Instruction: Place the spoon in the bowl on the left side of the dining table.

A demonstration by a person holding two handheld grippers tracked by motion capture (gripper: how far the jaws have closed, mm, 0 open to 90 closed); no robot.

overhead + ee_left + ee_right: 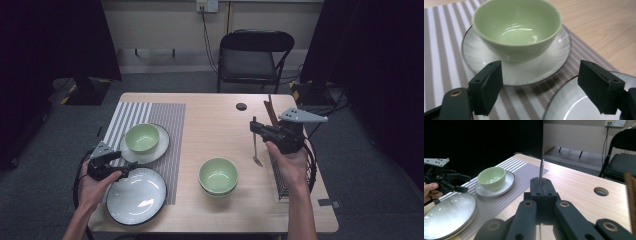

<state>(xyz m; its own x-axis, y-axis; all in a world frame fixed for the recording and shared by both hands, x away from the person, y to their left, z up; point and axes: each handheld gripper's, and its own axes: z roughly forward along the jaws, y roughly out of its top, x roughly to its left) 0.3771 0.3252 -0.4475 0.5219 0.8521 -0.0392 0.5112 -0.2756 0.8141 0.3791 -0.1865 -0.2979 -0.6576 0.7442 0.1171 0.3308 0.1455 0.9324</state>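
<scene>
On table's right side, right gripper (pixel 256 131) is clamped on a spoon (pixel 255 150), held upright above the bare wood w/ bowl end down, just right of a green bowl stack (pixel 218 175). Near left, left gripper (pixel 131 167) has jaws apart, nothing between, over near plate's (pixel 136 195) far rim, by the far plate (pixel 161 143) w/ its green bowl (pixel 142 137) on striped mat (pixel 172 116).

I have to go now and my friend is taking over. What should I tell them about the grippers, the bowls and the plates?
Left gripper: open, empty, over the near edge of the striped placemat.
Right gripper: shut on a metal utensil that hangs down above the table; which kind I cannot tell.
Done: a green bowl sits on the small plate on the placemat; the large plate lies in front of it.
Left: probably lay the utensil down; a second green bowl stands on bare wood.
</scene>
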